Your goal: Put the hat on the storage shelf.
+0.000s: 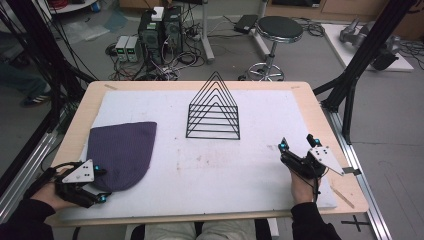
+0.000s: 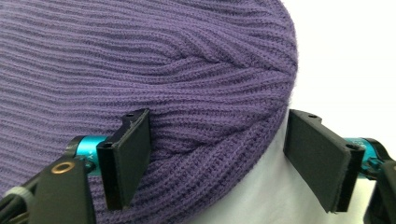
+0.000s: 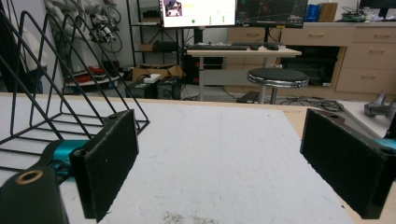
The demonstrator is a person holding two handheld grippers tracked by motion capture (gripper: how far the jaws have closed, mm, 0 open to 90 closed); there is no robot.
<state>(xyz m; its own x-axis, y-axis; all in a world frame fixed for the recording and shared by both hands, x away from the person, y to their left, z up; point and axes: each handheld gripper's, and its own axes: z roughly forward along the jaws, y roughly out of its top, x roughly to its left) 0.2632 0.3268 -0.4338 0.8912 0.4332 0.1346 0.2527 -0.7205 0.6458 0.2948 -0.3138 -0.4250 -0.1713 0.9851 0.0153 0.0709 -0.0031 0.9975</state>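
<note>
A purple ribbed knit hat [image 1: 121, 154] is laid flat at the left of the white mat [image 1: 225, 165], crown toward the near edge. The left gripper [image 1: 101, 185] is spread wide around that crown. The right gripper [image 1: 298, 141] is held wide open, well apart from the wire rack [image 1: 214, 107].

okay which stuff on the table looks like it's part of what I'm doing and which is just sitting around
Likely part of it:
purple knit hat, with the open left gripper at its edge
black wire rack
open right gripper, holding nothing

Just around:
stool
computer towers on the floor
monitors
</note>
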